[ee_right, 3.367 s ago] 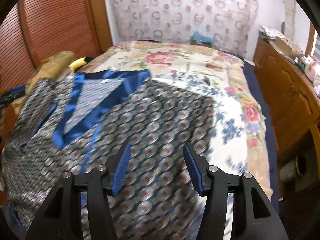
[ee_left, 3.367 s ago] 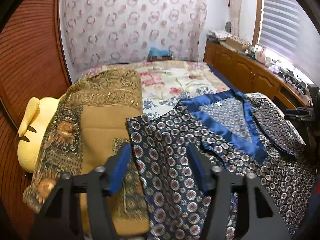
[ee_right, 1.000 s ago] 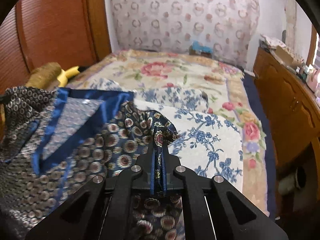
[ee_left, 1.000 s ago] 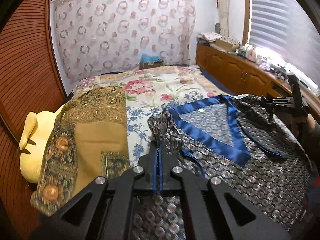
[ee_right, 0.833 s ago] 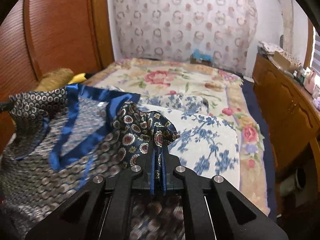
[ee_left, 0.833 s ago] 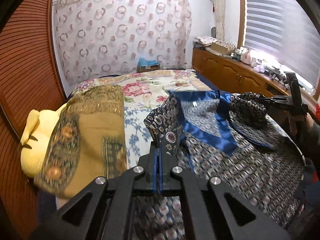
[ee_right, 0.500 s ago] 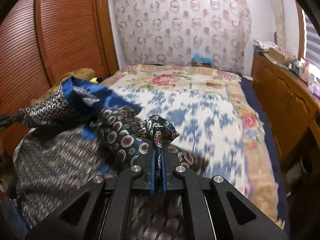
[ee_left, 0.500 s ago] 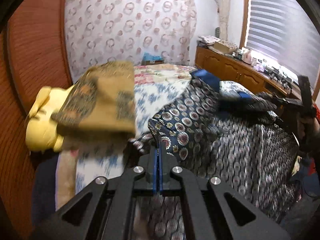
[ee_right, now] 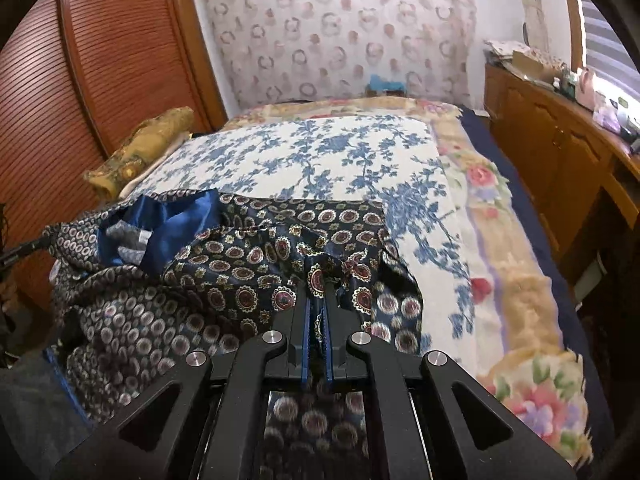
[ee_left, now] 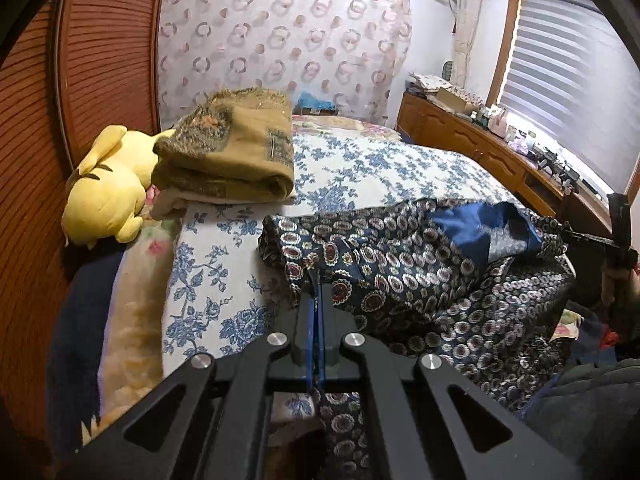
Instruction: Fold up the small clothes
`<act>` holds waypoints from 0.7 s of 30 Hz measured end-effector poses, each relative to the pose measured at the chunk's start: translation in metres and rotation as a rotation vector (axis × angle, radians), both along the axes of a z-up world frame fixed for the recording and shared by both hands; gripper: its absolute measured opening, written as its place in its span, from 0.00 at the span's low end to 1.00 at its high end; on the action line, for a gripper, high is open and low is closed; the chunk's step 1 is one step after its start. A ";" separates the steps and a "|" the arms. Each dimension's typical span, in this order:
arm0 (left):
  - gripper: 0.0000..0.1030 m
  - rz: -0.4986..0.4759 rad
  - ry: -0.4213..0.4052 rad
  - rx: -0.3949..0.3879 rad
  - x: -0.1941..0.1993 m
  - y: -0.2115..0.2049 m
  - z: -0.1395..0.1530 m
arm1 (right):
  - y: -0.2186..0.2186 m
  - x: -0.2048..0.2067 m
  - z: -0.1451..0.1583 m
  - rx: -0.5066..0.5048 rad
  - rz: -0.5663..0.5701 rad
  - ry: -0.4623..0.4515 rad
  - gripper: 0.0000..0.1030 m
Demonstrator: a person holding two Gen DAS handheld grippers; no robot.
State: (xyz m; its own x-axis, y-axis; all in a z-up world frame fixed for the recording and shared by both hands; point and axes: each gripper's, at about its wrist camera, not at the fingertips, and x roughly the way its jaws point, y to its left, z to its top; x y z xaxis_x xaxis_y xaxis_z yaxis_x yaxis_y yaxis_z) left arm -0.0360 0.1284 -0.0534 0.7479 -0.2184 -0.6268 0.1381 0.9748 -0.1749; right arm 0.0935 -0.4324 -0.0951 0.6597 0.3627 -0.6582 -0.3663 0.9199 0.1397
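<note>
Both hems have been lifted and drawn off the bed's [ee_right: 352, 148] near edge: each hand-held gripper, left [ee_left: 317, 304] and right [ee_right: 316, 312], clenches the shirt [ee_left: 400, 272] (now bunched, hanging), so the fold is underway.

The left gripper [ee_left: 316, 280] is held low at the near left, its jaws pressed together. The right gripper [ee_right: 316, 280] is held likewise at the near right, jaws pinched tight.

I see the bed [ee_left: 360, 168], covered by a blue-floral spread. On it lie a patterned navy garment [ee_left: 400, 272], a folded tan blanket [ee_left: 232, 152] and a yellow plush toy [ee_left: 104, 192] beside the blanket.
</note>
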 end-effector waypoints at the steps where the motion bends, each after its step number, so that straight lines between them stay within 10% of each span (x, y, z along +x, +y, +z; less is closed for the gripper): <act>1: 0.00 -0.002 -0.006 0.005 -0.002 -0.001 0.004 | 0.000 -0.003 0.003 -0.003 0.003 -0.001 0.02; 12: 0.03 -0.054 -0.022 0.038 -0.006 -0.016 0.012 | -0.002 -0.020 -0.004 -0.035 0.003 0.007 0.03; 21: 0.42 -0.084 -0.046 0.032 0.012 -0.024 0.022 | -0.003 -0.026 0.008 -0.045 0.003 -0.041 0.14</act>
State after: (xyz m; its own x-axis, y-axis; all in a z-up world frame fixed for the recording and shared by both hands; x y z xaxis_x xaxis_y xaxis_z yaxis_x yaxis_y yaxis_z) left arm -0.0236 0.1042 -0.0309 0.7562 -0.2618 -0.5997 0.2265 0.9645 -0.1355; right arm 0.0676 -0.4357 -0.0868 0.6853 0.3353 -0.6465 -0.3737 0.9238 0.0831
